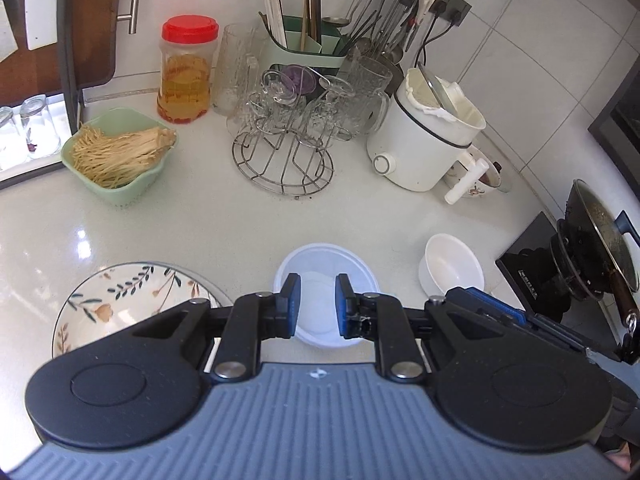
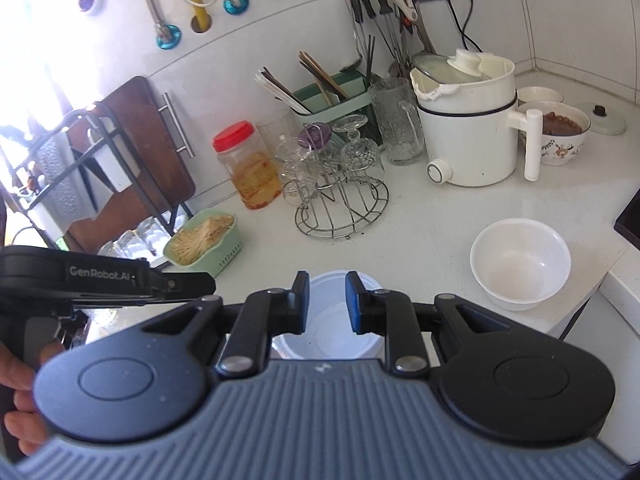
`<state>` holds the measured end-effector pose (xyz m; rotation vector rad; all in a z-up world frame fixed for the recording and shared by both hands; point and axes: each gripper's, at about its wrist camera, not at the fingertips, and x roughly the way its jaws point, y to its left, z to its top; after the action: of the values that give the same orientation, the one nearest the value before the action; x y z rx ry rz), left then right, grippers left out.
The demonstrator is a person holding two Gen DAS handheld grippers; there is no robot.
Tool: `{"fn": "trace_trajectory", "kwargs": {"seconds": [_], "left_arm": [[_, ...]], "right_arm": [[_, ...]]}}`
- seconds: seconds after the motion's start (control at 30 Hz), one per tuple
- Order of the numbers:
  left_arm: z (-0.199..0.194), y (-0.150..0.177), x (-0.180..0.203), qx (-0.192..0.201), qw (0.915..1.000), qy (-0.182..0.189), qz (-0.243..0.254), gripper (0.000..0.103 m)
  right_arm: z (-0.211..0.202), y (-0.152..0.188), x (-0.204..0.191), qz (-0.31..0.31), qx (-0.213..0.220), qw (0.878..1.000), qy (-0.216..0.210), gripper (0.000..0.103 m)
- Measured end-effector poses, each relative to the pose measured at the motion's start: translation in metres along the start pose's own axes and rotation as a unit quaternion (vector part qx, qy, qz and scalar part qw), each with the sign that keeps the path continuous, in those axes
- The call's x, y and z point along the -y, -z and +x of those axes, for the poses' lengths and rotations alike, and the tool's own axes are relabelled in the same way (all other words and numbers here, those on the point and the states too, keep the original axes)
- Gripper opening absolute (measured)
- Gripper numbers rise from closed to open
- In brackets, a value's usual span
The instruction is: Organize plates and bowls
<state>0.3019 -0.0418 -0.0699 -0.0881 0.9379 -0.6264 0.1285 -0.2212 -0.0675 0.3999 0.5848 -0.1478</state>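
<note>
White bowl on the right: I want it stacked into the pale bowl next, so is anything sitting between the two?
Nothing visible: only bare counter separates the white bowl from the pale bowl.

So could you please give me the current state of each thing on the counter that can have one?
Left gripper: shut, holding nothing.
Right gripper: shut, holding nothing.
Plastic bowl: upright, empty.
White bowl: upright, empty.
Floral plate: flat on the counter, empty.
Green basket: full of pale noodle-like strands.
Red-lidded jar: closed.
Glasses: upside down on the wire rack.
Electric pot: lid tilted inside.
</note>
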Motion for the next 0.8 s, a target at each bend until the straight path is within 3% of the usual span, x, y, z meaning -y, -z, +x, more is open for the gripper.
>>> {"fn": "trace_trajectory", "kwargs": {"seconds": [0.3,0.8], "left_arm": [[-0.009,0.011,0.004,-0.004,0.9998,0.006,0.019,0.020],[-0.001,-0.012,-0.017,-0.002,0.9983,0.038,0.044,0.020]], "right_arm": [[-0.007,0.008,0.000,0.006,0.002,1.000,0.024,0.024],[0.006,0.006,-0.012,0.028,0.013,0.996,0.079,0.024]]}}
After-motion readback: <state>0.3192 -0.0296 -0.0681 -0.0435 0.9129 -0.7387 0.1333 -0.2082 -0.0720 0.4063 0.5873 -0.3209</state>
